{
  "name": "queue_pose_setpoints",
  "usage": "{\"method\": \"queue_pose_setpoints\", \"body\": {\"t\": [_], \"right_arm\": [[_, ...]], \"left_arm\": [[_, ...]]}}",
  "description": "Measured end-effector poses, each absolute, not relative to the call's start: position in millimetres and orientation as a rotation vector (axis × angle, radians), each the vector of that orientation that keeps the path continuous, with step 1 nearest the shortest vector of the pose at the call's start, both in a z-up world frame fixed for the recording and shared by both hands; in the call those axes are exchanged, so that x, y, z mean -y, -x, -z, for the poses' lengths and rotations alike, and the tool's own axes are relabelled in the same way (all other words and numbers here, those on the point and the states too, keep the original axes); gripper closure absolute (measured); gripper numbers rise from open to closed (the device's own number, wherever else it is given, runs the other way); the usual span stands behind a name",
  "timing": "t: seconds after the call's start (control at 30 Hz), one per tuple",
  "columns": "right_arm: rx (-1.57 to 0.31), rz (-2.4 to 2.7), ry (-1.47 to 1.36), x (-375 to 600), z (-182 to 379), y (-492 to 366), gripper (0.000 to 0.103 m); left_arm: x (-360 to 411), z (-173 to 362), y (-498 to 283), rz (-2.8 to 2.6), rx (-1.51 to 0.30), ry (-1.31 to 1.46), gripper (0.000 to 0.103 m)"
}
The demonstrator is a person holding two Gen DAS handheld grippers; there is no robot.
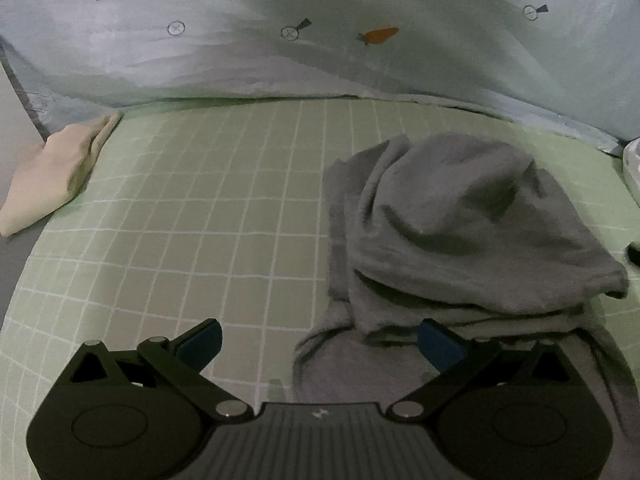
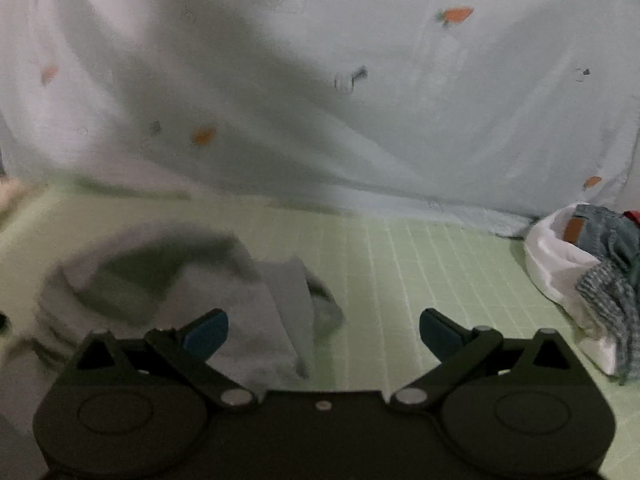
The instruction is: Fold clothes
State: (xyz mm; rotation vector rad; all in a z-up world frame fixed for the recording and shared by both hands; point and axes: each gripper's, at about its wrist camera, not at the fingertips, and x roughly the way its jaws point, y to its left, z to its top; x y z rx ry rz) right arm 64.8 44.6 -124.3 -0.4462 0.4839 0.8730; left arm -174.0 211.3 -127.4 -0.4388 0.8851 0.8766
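A grey garment [image 1: 460, 232] lies crumpled on the green checked sheet [image 1: 200, 220], right of centre in the left wrist view. My left gripper [image 1: 320, 342] is open and empty, just in front of the garment's near edge; its right pad [image 1: 438, 342] is over the cloth. In the right wrist view the grey garment [image 2: 180, 280] lies at the left, blurred. My right gripper [image 2: 324, 332] is open and empty, with its left pad [image 2: 208, 334] over the garment's right edge.
A folded cream cloth [image 1: 56, 172] lies at the far left. A pale blue quilt with carrot print [image 1: 320, 40] rises behind the sheet. A white bag with jeans and other clothes [image 2: 588, 272] sits at the right.
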Motion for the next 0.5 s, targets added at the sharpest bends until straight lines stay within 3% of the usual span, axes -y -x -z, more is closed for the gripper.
{"method": "queue_pose_setpoints", "body": {"t": [0.13,0.5], "right_arm": [[-0.567,-0.822,0.599,-54.5,161.5,-72.3,0.000],[-0.685,-0.878,0.469,6.7,153.9,-56.4,0.000]], "left_arm": [[-194.9,120.6,176.9,-0.864,-0.871,0.393,0.001],[-157.9,119.3,223.5,-0.933,-0.825,0.489,0.001]]}}
